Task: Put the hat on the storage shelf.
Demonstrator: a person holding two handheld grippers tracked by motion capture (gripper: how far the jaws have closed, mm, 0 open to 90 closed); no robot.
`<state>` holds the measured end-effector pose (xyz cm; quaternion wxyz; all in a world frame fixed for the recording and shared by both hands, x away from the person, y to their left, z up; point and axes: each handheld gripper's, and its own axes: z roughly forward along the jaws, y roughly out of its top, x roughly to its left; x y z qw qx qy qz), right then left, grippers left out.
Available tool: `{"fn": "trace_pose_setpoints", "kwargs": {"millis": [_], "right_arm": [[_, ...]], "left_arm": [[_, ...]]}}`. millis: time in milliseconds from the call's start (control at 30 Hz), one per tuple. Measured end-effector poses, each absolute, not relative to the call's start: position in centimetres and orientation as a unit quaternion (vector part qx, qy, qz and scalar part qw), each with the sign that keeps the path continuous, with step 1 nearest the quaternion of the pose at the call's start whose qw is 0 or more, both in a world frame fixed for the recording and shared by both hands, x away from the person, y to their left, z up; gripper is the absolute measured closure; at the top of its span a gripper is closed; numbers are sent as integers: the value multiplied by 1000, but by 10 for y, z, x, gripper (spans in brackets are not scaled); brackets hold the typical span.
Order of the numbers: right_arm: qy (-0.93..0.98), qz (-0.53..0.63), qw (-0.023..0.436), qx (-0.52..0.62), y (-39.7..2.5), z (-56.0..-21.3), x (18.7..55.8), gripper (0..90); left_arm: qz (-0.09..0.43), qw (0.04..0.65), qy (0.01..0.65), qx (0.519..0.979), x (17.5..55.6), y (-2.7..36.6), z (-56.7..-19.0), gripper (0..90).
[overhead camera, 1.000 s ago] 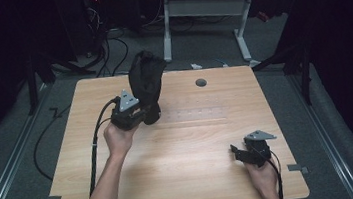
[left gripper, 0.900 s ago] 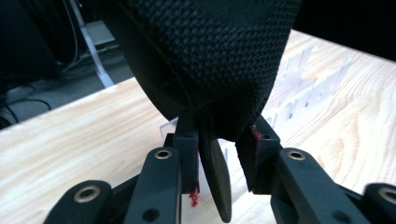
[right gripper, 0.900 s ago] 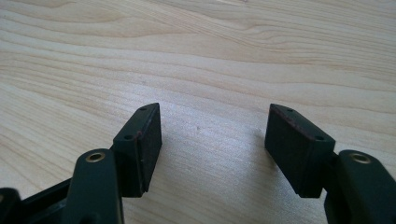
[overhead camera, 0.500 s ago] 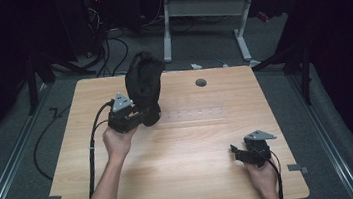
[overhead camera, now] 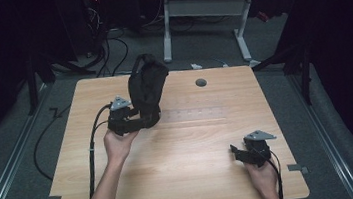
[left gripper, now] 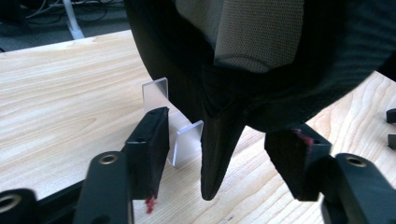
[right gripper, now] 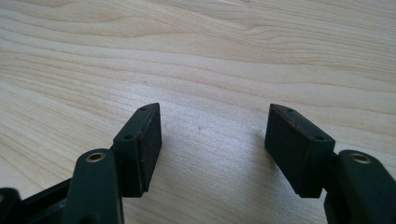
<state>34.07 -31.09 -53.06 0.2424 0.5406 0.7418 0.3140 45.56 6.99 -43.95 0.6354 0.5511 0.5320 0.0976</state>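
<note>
The black garment stands bunched up at the far left part of the wooden counter, rising in a dark hump beside the clear rack that lies flat along the counter's middle. The left gripper is pressed up against its lower edge. In the left gripper view the 2 jaws stand wide apart, and a dark pointed fold of the garment hangs down between them — neither pad is touching it. 2 small clear upright panels of the rack show just behind the left jaw.

The right gripper rests low at the near right of the counter, well apart from the garment. Its jaws are spread wide with bare wood grain between them — nothing is held.
</note>
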Motion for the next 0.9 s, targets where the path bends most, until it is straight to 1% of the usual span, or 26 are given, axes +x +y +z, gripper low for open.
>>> {"fn": "trace_pose_setpoints", "kwargs": {"millis": [300,400,700,900], "right_arm": [[742,314,242,540,-311,-531,341,367],[743,314,243,540,-311,-531,341,367],[743,314,242,539,-311,-531,341,367],[742,314,242,540,-311,-531,341,367]], "left_arm": [[83,636,536,548,453,69,-436,307],[79,635,543,543,452,71,-434,251],[88,628,539,554,446,76,-431,243],[86,631,541,549,441,85,-431,246]]}}
